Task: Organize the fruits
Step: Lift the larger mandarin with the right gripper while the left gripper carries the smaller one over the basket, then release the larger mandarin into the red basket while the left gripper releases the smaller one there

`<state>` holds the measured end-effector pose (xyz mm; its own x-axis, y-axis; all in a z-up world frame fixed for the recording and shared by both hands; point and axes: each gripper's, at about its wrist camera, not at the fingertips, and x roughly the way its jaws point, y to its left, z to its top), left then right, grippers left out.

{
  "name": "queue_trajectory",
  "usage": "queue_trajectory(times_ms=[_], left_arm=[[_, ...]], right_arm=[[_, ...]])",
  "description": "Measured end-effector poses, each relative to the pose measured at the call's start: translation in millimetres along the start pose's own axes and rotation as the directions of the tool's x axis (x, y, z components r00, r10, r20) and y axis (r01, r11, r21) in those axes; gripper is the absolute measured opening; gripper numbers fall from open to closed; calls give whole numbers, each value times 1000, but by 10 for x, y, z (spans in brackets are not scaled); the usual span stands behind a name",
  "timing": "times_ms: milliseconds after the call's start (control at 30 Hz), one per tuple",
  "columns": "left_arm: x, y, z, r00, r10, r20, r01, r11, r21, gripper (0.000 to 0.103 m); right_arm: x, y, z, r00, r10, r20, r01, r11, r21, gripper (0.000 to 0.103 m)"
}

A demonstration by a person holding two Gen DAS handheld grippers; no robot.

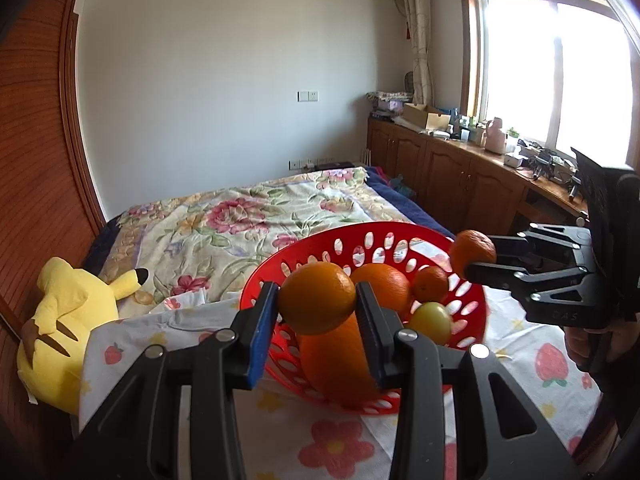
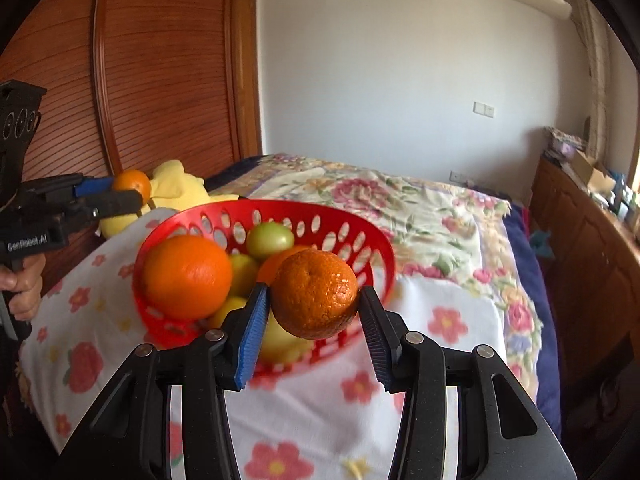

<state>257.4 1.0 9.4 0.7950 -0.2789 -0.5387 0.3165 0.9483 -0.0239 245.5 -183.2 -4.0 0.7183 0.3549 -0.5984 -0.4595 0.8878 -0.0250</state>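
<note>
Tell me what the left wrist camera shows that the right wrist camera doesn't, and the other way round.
Only the left wrist view shows the window and the plush's face. Only the right wrist view shows the person's left hand on its handle. Both show the red basket of fruit on the strawberry cloth, the left gripper clamping an orange, and the right gripper clamping a mandarin.

A home bedroom — floral-quilted bed (image 1: 240,220), wooden cabinets (image 1: 440,168) (cluttered), curtained window (image 1: 552,68).
</note>
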Motion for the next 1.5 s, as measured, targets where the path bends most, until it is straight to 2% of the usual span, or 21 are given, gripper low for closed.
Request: queue_trajectory(times_ms=[200, 500, 733, 1000, 1333, 1500], left_arm=[[274, 61, 15, 999, -3, -35, 3, 1000, 1, 38], [464, 143, 53, 999, -6, -53, 6, 1000, -7, 38], [575, 158, 71, 998, -5, -65, 4, 1000, -10, 38], [630, 131, 88, 997, 0, -73, 0, 1000, -6, 39], [611, 104, 67, 998, 5, -70, -5, 1000, -4, 40], [506, 46, 6, 998, 17, -61, -17, 1000, -9, 44]], right_arm=[[480, -58, 199, 999, 5, -42, -5, 1000, -4, 46], [865, -116, 335, 996, 15, -83, -17, 1000, -15, 46], [906, -120, 358, 997, -7, -81, 6, 1000, -20, 50], [832, -132, 308, 997, 3, -72, -3, 1000, -7, 51], [706, -69, 237, 998, 8, -58, -8, 1000, 1, 52], [629, -34, 217, 999, 6, -50, -6, 1000, 9, 52]])
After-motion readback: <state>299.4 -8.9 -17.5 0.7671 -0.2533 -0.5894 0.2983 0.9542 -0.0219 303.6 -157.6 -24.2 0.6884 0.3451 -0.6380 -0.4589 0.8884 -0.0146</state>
